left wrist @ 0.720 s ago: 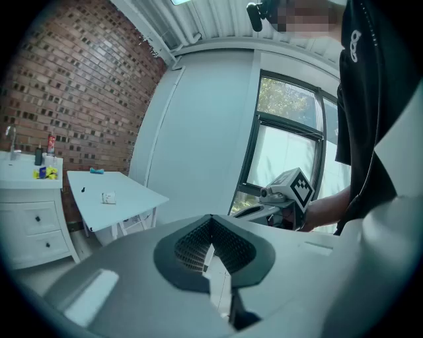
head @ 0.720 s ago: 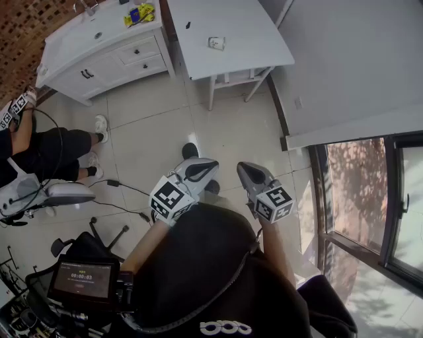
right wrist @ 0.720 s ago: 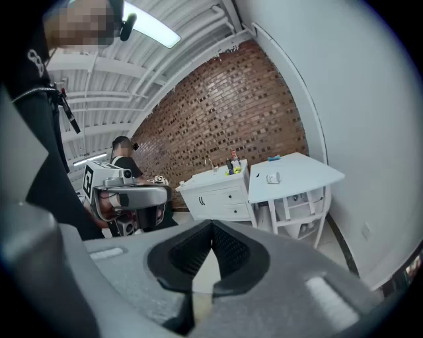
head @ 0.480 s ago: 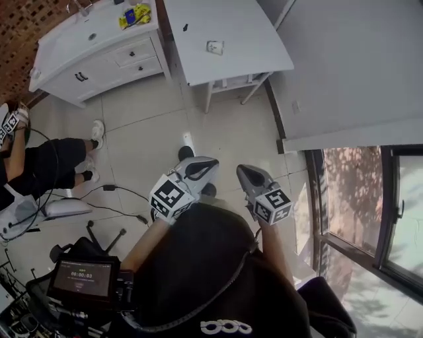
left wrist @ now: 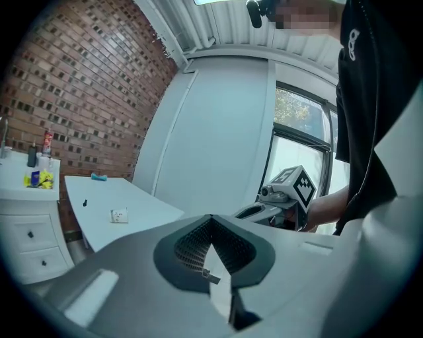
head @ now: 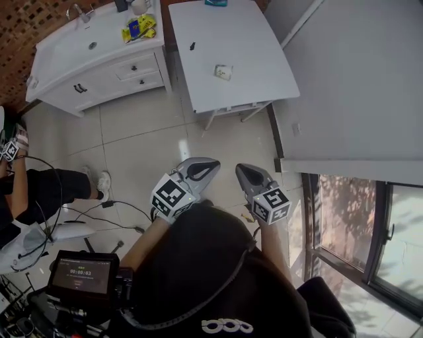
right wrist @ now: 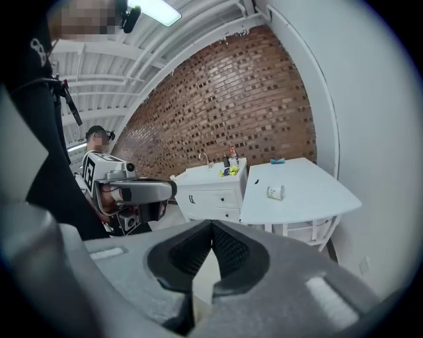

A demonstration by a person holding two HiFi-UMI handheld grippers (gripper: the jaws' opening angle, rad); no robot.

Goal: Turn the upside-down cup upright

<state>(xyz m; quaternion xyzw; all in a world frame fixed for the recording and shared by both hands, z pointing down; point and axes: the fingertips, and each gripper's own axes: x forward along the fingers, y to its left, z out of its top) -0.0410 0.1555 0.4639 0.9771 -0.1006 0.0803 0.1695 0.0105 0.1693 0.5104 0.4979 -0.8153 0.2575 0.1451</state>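
Observation:
A small white cup (head: 223, 71) lies on the white table (head: 251, 39) far ahead; at this distance I cannot tell which way up it is. It also shows in the left gripper view as the cup (left wrist: 119, 215) and in the right gripper view as the cup (right wrist: 276, 192). My left gripper (head: 210, 164) and right gripper (head: 241, 169) hang side by side over the tiled floor, well short of the table. Both are shut with nothing between the jaws, as the left gripper (left wrist: 211, 221) and right gripper (right wrist: 211, 228) show close up.
A white cabinet with drawers (head: 99, 63) stands left of the table, with a yellow item (head: 139, 28) on top. A blue object (head: 216, 2) and a small black piece (head: 192, 46) lie on the table. A seated person (head: 39, 191) and floor cables (head: 112, 211) are at the left, a window (head: 357, 224) at the right.
The table and cabinet have slid lower in the head view, so more of their far ends shows. Both grippers keep the same place in the view and stay shut.

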